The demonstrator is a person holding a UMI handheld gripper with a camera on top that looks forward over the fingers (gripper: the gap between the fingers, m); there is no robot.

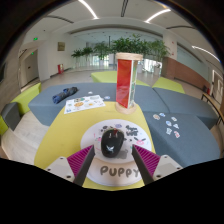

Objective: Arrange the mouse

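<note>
Resting on round mat (120,158), mouse (112,141) betw open jaws, lobby w/ plants (127,46)

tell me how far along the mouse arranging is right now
Done: the black mouse already lies on the round white pad marked PUPPY, on the yellow patch of the table. In hand: the gripper has the mouse between its fingers; whether both pads press on it is unclear. Left: letting go and backing off, if this is its final spot, which I cannot confirm.
</note>
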